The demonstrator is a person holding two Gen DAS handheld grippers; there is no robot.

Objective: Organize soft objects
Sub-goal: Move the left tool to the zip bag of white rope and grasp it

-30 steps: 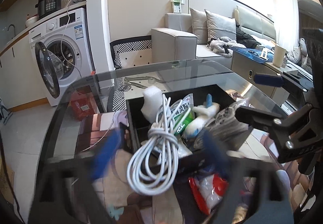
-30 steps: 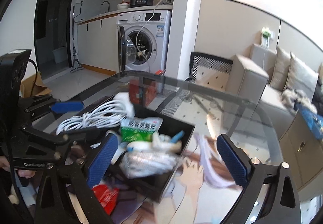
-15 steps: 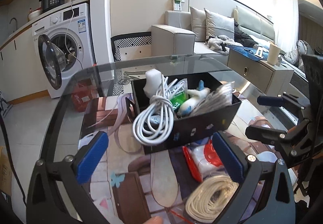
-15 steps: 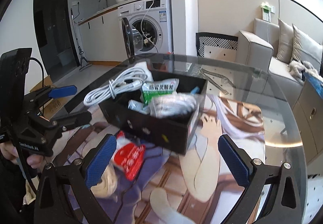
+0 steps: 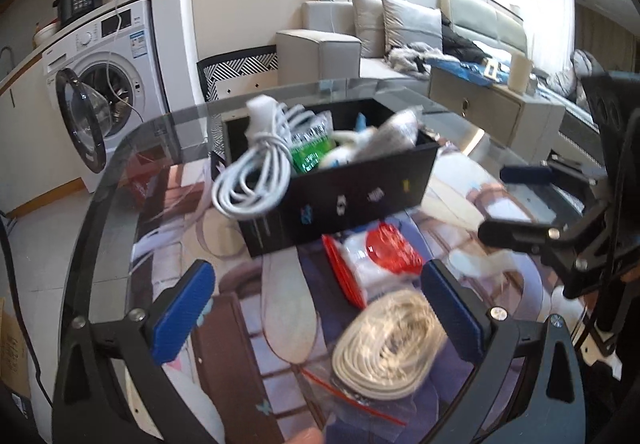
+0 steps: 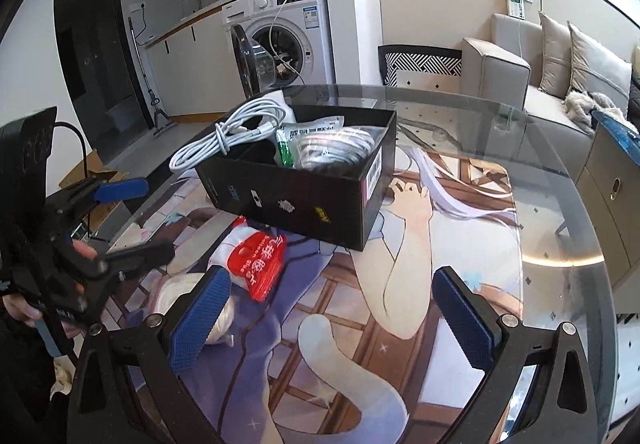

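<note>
A black box [image 5: 352, 200] [image 6: 304, 200] stands on the printed mat. It holds a white cable coil [image 5: 256, 176] [image 6: 224, 140] hanging over its edge, a green packet [image 5: 312, 152] [image 6: 285, 148] and clear bags. In front of it lie a red-and-white pouch [image 5: 380, 256] [image 6: 256, 264] and a bagged cream cord coil [image 5: 392, 344] [image 6: 176, 292]. My left gripper [image 5: 320, 320] is open and empty, above the cord coil. My right gripper [image 6: 332, 320] is open and empty, over the mat in front of the box.
The round glass table [image 6: 560, 212] carries an anime-print mat [image 6: 400, 276]. A washing machine [image 5: 108, 84] with its door open, a patterned chair [image 6: 420, 64] and a grey sofa [image 5: 400, 28] stand beyond the table. A low cabinet [image 5: 488, 112] stands to the right.
Both grippers have drawn back from the box toward the near side of the table. The red pouch and the cord coil have come into view. Both grippers stayed open.
</note>
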